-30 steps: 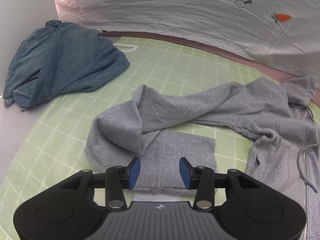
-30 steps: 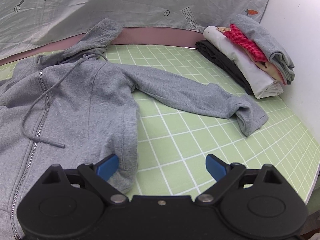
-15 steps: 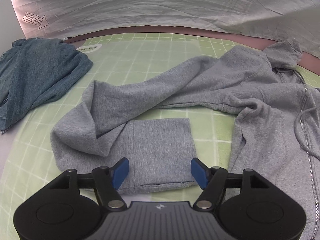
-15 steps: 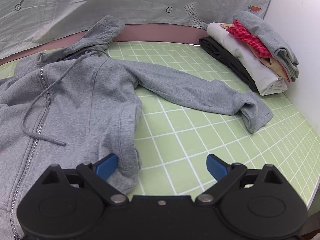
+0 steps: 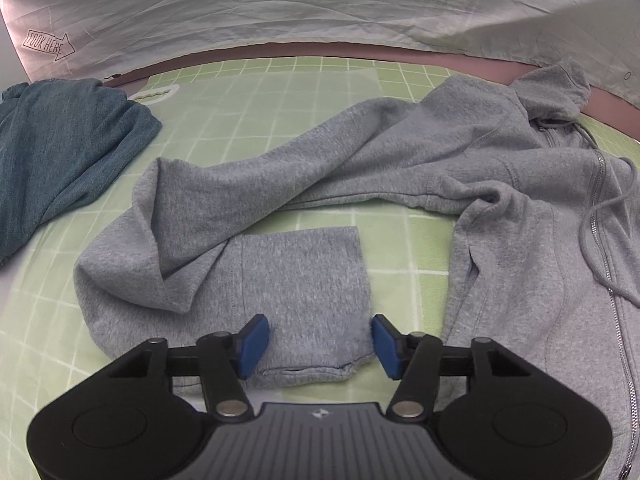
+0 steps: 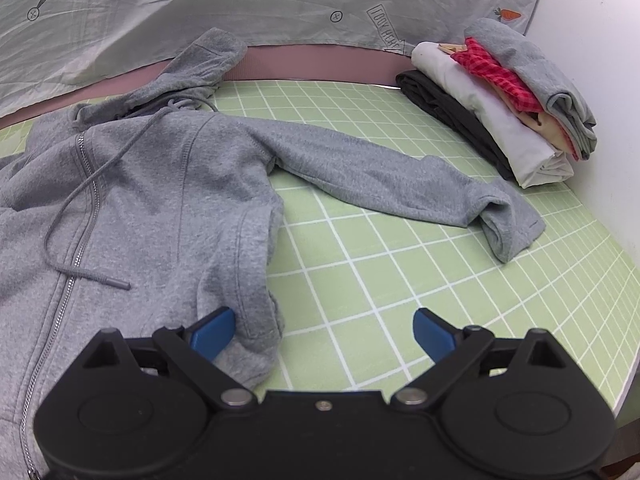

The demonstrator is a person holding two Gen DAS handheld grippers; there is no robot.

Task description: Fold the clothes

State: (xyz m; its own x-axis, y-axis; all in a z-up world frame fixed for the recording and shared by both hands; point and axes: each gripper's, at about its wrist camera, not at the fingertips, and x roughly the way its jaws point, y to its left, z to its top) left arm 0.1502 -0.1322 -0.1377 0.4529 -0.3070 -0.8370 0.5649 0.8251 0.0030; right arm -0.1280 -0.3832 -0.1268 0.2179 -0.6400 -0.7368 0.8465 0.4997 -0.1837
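A grey zip hoodie (image 5: 520,208) lies spread on the green grid mat (image 5: 248,92). Its left sleeve is bent back on itself, with the cuff (image 5: 308,304) lying flat between the blue pads of my left gripper (image 5: 320,340), which is open and just above it. In the right wrist view the hoodie body (image 6: 152,200) lies at left and its right sleeve (image 6: 384,176) stretches out to the right. My right gripper (image 6: 324,332) is wide open at the hoodie's lower side hem; its left pad (image 6: 212,332) touches the fabric.
A crumpled teal garment (image 5: 60,152) lies at the mat's far left. A stack of folded clothes (image 6: 504,100) stands at the back right by the white wall. A pale printed sheet (image 6: 280,0) hangs behind the mat. The mat's right edge (image 6: 616,300) is close.
My left gripper has opened wider and swung right, so the teal garment slid left and the hoodie body came into view. The right gripper barely moved.
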